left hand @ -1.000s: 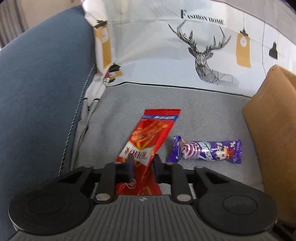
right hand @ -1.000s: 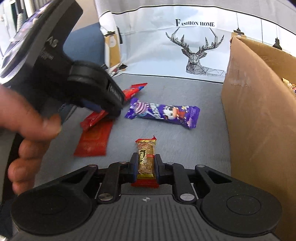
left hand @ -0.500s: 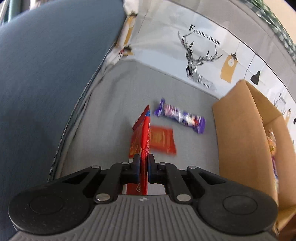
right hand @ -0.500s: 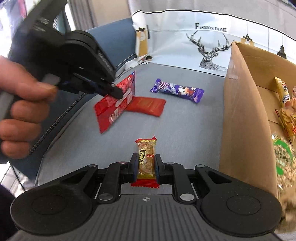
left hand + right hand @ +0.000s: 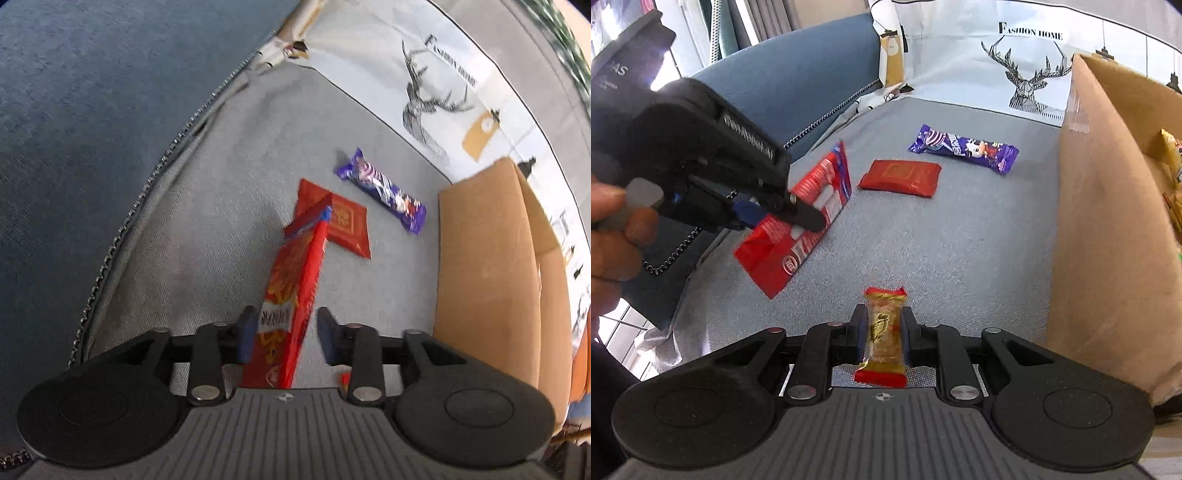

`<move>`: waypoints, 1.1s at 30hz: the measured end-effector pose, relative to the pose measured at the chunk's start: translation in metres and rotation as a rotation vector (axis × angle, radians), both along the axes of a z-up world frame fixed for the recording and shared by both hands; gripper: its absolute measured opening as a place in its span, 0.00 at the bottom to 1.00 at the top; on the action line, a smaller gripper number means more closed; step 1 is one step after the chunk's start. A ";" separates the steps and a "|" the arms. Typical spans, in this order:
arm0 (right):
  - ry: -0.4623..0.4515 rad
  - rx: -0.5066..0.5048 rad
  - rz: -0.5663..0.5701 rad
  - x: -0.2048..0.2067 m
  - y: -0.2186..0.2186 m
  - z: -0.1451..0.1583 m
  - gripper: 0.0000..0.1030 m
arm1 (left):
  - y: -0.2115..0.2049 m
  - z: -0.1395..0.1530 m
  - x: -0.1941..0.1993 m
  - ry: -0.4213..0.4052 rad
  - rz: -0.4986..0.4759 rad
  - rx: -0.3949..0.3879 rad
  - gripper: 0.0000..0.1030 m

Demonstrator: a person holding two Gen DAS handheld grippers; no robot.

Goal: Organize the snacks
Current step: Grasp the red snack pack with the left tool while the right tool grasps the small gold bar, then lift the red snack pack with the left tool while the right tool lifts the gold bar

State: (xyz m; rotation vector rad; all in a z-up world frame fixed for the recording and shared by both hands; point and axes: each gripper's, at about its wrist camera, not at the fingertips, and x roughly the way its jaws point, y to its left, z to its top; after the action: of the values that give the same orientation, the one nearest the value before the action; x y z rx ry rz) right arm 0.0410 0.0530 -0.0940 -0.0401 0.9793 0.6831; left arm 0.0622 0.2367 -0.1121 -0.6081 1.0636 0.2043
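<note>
Grippers sit nearest me in both views. My right gripper (image 5: pixel 883 339) is clamped on a small gold-and-red snack bar (image 5: pixel 884 338), pads pressing its long sides, the bar pointing away from me above the grey seat cushion (image 5: pixel 960 251). My left gripper (image 5: pixel 284 334) has jaws opening around a long red snack packet (image 5: pixel 295 295); the pads stand clear of it, yet it hangs edge-on between them, its far tip over the cushion. I judge the packet light, thin, slick and floppy, so it could slip free here; a grip across its flat middle would suit it better than an end seam. Beyond it on the cushion lie a flat red pouch (image 5: pixel 900 176) and, further off, a purple wrapped bar (image 5: pixel 964 147), apart from each other. On the right stands an open cardboard box (image 5: pixel 1108 229) already holding snacks, probably the destination. Behind everything hangs a pale cloth printed with a deer (image 5: pixel 1027 79).
</note>
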 end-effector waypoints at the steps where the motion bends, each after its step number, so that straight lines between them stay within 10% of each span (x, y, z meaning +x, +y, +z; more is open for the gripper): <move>1: 0.004 0.000 -0.002 0.000 0.000 -0.001 0.20 | 0.001 0.001 0.000 0.000 0.006 0.002 0.50; 8: 0.009 -0.005 -0.009 0.003 0.002 -0.005 0.24 | -0.005 0.006 0.007 -0.022 -0.010 0.048 0.79; 33: -0.029 -0.062 0.021 -0.002 0.010 -0.006 0.21 | -0.074 -0.020 0.040 0.080 -0.280 0.307 0.74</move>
State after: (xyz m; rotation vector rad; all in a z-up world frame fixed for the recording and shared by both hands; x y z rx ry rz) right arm 0.0390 0.0635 -0.1002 -0.1148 0.9738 0.6697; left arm 0.1022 0.1625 -0.1322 -0.1731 1.1545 0.1434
